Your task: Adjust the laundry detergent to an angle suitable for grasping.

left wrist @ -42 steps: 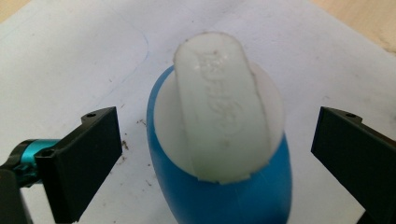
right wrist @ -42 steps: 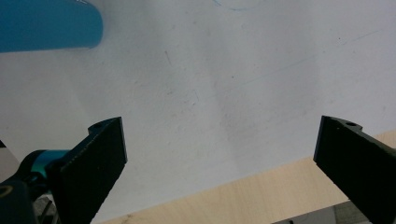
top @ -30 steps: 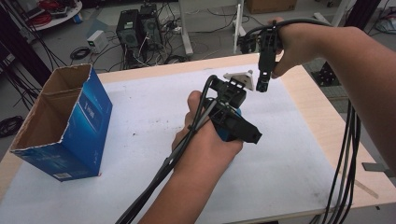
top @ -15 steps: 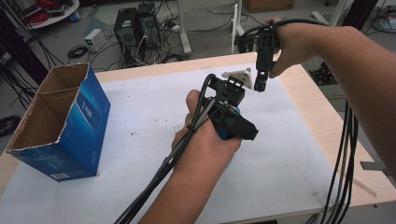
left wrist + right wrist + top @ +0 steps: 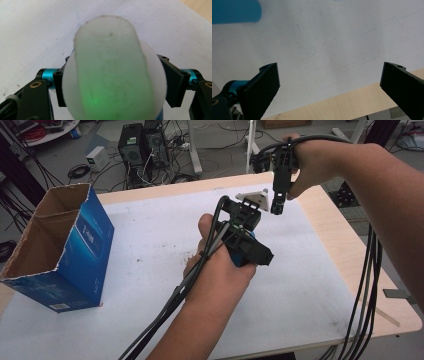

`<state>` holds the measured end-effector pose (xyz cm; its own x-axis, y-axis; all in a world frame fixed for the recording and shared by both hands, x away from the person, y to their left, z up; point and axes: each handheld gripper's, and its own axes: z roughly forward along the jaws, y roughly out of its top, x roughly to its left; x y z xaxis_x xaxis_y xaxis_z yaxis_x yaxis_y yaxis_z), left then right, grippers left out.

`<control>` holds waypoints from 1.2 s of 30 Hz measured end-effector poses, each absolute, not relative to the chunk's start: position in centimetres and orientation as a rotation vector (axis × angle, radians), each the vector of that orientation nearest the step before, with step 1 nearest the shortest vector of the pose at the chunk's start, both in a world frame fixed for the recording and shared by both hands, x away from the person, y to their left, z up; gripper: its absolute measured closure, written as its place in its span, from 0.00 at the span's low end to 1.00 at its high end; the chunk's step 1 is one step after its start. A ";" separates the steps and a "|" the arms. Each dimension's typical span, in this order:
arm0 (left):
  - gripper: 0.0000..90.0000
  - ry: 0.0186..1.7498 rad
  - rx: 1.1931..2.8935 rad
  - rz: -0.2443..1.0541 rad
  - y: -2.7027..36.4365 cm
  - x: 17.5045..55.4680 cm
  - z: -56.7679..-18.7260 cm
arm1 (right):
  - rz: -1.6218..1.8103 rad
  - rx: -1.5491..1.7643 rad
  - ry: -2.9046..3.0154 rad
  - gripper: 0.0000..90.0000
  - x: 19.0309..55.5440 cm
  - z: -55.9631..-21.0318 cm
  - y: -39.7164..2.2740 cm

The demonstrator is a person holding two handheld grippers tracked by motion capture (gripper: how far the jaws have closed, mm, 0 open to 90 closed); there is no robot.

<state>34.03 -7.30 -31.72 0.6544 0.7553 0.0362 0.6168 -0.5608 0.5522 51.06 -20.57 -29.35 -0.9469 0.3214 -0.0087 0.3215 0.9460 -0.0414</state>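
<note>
the left gripper (image 5: 110, 82) has a white, translucent plastic object (image 5: 112, 75) between its jaws, its rounded end facing that gripper's camera and glowing faintly green. the black pads sit tight against both of its flanks, so i judge it clenched on the object rather than just bracketing it; its jaws have just been closing, with the object between them. in the high view this gripper (image 5: 245, 212) sits in the person's left hand (image 5: 220, 270) over the middle of the tabletop (image 5: 150, 245), toward the far edge, so the object is there too, though hidden from above by the gripper body.

the right gripper (image 5: 329, 82) stands released, jaws wide with nothing between them, looking down on the white sheet and the wooden edge of the tabletop. from above it (image 5: 276, 209) hangs nose-down just beyond the left one, near the far right corner.

so the pick looks done. what is left is most likely carrying the object off, perhaps to the open blue cardboard box (image 5: 60, 250) lying tipped at the left edge; that is a guess.

against the earlier frames, both hands sit where they were and the box has not shifted; the left jaws are the one change.
</note>
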 end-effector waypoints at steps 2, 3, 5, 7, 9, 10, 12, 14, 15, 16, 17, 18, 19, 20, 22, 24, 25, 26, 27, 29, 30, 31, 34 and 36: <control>0.29 1.070 2.368 0.367 -7.3 34.0 -31.7 | -0.066 0.511 3.095 0.02 51.1 -29.4 -20.6; 0.29 1.073 2.366 0.370 -7.3 34.0 -31.7 | -0.059 0.512 3.097 0.02 51.1 -29.4 -20.6; 0.31 1.083 2.354 0.372 -7.3 34.0 -31.7 | -0.066 0.509 3.099 0.02 51.2 -29.5 -20.6; 0.31 1.076 2.363 0.387 -7.3 34.0 -31.8 | -0.060 0.513 3.099 0.02 51.2 -29.5 -20.5; 0.31 1.077 2.369 0.400 -7.4 33.9 -31.9 | -0.057 0.513 3.099 0.02 51.1 -29.6 -20.5; 0.32 1.079 2.374 0.408 -7.4 33.9 -31.9 | -0.060 0.512 3.100 0.02 51.1 -29.6 -20.5; 0.32 1.083 2.371 0.406 -7.5 33.9 -32.1 | -0.063 0.521 3.099 0.02 51.1 -29.7 -20.5; 0.32 1.082 2.378 0.422 -7.6 33.9 -32.1 | -0.063 0.517 3.100 0.02 51.1 -29.7 -20.7; 0.33 1.086 2.378 0.429 -7.6 33.9 -32.1 | -0.063 0.513 3.101 0.02 51.1 -29.7 -20.7; 0.35 1.092 2.377 0.440 -7.6 33.9 -32.1 | -0.061 0.514 3.102 0.02 51.1 -29.7 -20.8; 0.37 1.092 2.375 0.445 -7.5 33.9 -32.1 | -0.064 0.527 3.100 0.02 51.1 -29.7 -20.8; 0.38 1.094 2.380 0.448 -7.5 33.9 -32.0 | -0.059 0.535 3.098 0.02 51.1 -29.7 -20.9; 0.39 1.095 2.381 0.445 -7.5 33.9 -32.0 | -0.056 0.524 3.100 0.02 51.2 -29.6 -21.0; 0.39 1.095 2.377 0.451 -7.5 33.9 -32.1 | -0.055 0.535 3.098 0.02 51.2 -29.6 -21.1; 0.39 1.094 2.379 0.464 -7.6 33.8 -32.1 | -0.048 0.548 3.095 0.02 51.2 -29.6 -21.2; 0.39 1.100 2.372 0.465 -7.6 33.8 -32.2 | -0.049 0.546 3.097 0.02 51.2 -29.6 -21.3; 0.39 1.104 2.370 0.459 -7.6 33.8 -32.2 | -0.046 0.548 3.097 0.02 51.2 -29.7 -21.4; 0.40 1.101 2.372 0.455 -7.5 33.9 -32.2 | -0.045 0.547 3.098 0.02 51.2 -29.7 -21.4; 0.40 1.101 2.367 0.452 -7.5 33.9 -32.2 | -0.048 0.550 3.097 0.02 51.2 -29.7 -21.5; 0.41 1.101 2.363 0.436 -7.4 33.9 -32.1 | -0.038 0.549 3.099 0.02 51.2 -29.8 -21.5; 0.41 1.096 2.361 0.429 -7.4 34.0 -32.1 | -0.049 0.537 3.099 0.02 51.3 -29.7 -21.6; 0.41 1.092 2.361 0.421 -7.3 34.1 -32.1 | -0.048 0.547 3.098 0.02 51.2 -29.7 -21.6; 0.42 1.065 2.378 0.411 -7.2 34.1 -32.1 | -0.052 0.558 3.097 0.02 51.1 -29.7 -21.6; 0.42 1.052 2.385 0.402 -7.3 34.0 -32.0 | -0.040 0.557 3.098 0.02 51.1 -29.6 -21.6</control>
<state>34.01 -7.27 -31.97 0.6578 0.7503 0.0661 0.6030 -0.5772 0.5507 51.08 -21.58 -29.62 -0.9374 0.3483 0.0021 0.3481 0.9371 -0.0265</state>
